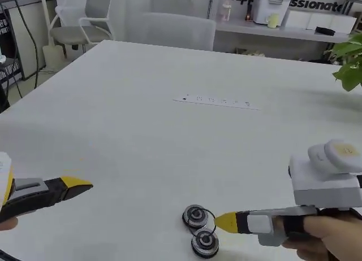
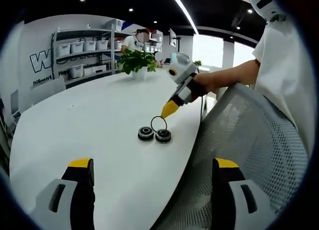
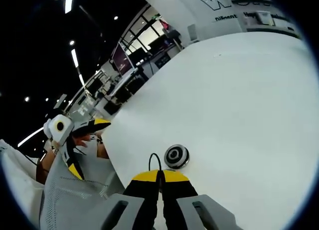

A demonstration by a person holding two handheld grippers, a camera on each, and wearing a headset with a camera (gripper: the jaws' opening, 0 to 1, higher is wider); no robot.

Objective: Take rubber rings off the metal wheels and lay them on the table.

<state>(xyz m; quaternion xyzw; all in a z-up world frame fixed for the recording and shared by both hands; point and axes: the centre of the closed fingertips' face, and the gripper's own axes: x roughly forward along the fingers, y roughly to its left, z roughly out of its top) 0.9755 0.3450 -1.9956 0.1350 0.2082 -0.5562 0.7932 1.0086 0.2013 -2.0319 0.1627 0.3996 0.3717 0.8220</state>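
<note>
White table (image 1: 169, 131): right gripper (image 1: 218, 221) pinching rubber ring (image 2: 158, 117) by metal wheels (image 1: 196, 217); left gripper (image 2: 153, 166) spread, hovering.

Right tongs (image 3: 160, 174) pinched shut, left tongs (image 2: 153, 164) spread wide.

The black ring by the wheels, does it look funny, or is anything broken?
The ring stands up in a loop beside the two wheels instead of hugging one, because the right tongs are shut on it. Nothing looks broken or spilled.
</note>
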